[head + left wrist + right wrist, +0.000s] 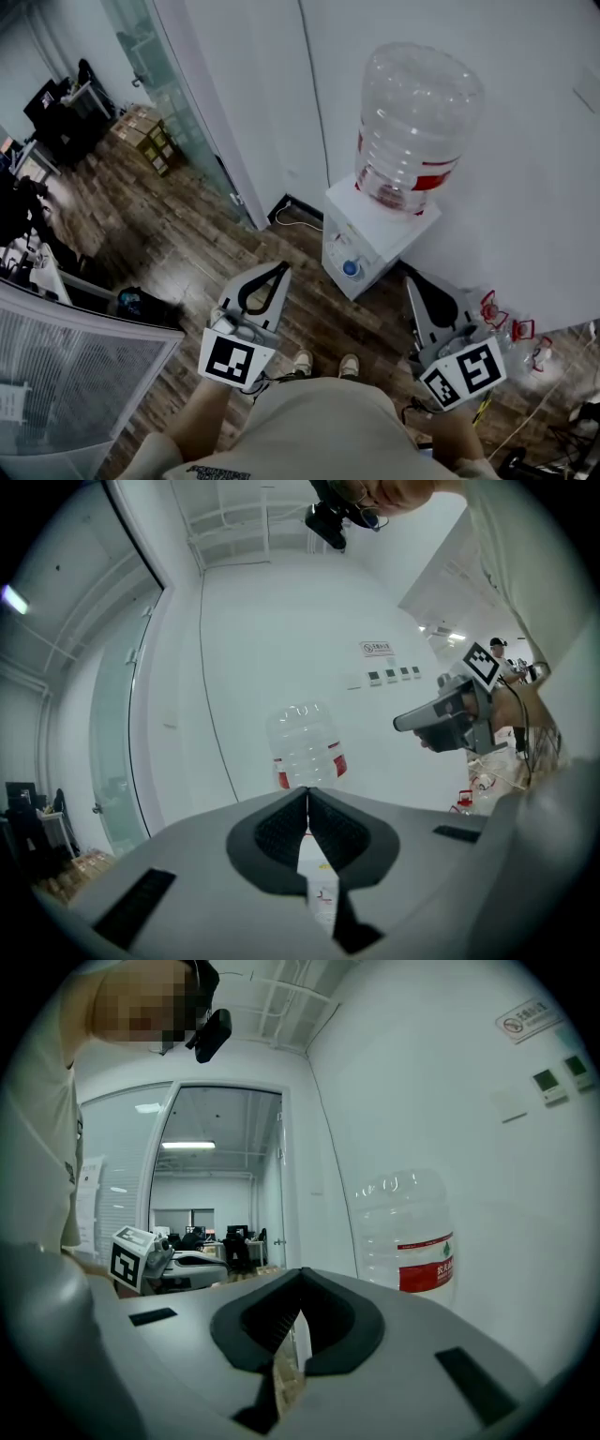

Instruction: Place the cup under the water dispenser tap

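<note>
closest to me, both hands sit at waist height with the tongs pointing level ahead. the left tongs point(307, 793) are pressed together at the tips with nothing between the ribbed black pads; the grey shell around them is smooth matte plastic. the right tongs point(300, 1275) look the same, tips meeting and empty. each carries a cube with square markers, the left cube point(231, 359) and the right cube point(461, 373), just above my wrists. my 2 shoes point(325, 363) stand between the tongs on the wooden floor point(187, 234), dark planks with a slight sheen.

straight ahead of the shoes there is a bare strip of floor up to the water dispenser point(370, 234), a white boxy cabinet with square edges, turned at an angle to the white wall point(525, 187) just behind it. its blue tap point(351, 268) faces me, low on the front. a large clear ribbed bottle point(412, 127) with a red label sits upside down on top.

to the right of the dispenser, small clear bottles with red caps point(502, 314) clutter the floor along the wall. to the left the floor runs well open beside a glass partition point(159, 56) toward cardboard boxes point(145, 136) and dark office desks beyond.

where the cup is i cannot tell from these views.
</note>
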